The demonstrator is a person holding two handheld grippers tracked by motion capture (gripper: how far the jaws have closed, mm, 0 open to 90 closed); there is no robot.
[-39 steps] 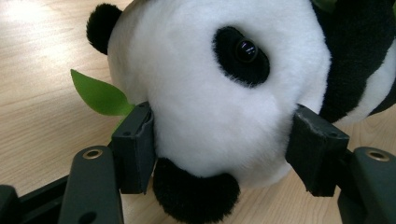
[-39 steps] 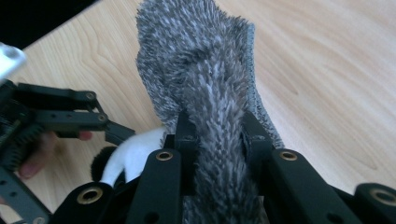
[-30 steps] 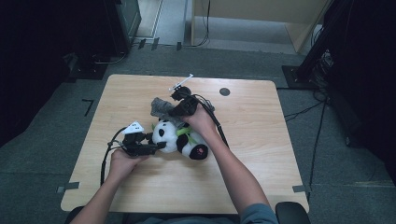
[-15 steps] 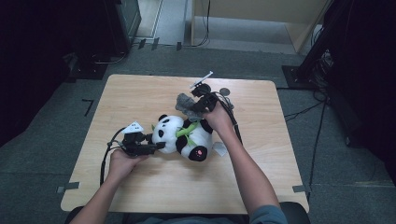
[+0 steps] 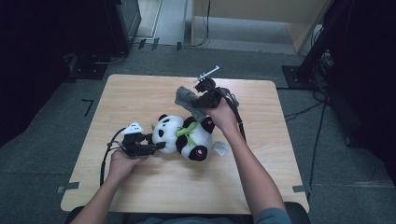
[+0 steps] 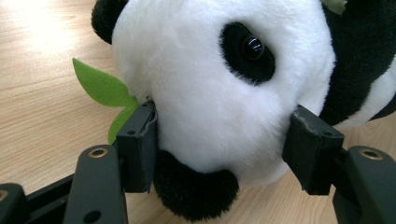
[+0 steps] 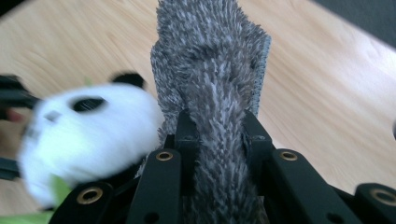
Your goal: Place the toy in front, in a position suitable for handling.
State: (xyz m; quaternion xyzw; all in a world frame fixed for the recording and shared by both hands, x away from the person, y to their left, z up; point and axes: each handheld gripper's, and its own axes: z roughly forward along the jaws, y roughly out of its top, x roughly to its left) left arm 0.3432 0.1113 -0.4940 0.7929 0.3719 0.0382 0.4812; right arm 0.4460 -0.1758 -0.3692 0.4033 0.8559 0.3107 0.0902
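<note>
Left claw [image 6: 219, 154]: jaws set either side of the panda's [image 6: 219, 88] head, pads pressed into the white fur at both cheeks. They have just opened a touch, yet the head sits between them and the fur dents at each pad, so I log it as a grip. A green felt leaf [image 6: 100, 88] pokes out beside the near jaw.

Right claw [image 7: 217, 135]: jaws pressed together on a strip of grey fur cloth [image 7: 212, 70], which stands up out of the pinch and fans wider at its free end.

High view: the panda [image 5: 184, 135] lies on its side at mid-table, long axis running left to right, head toward my left claw [image 5: 156, 147], feet toward my right arm. My right claw [image 5: 198, 100] is up above the panda's far side with the cloth [image 5: 187, 98] hanging from it, lifted off the table [image 5: 140, 93]. The cloth's long axis runs down from the pinch toward the toy.

Judgement: the coming move turns on cloth over panda. The cloth is just beyond and above the body, so my right hand is the nearer one for laying it on; the left only has to hold the head steady.

Surface: pale wood, bare around the toy. Room: dark grey floor, cables, dim equipment at the edges.
</note>
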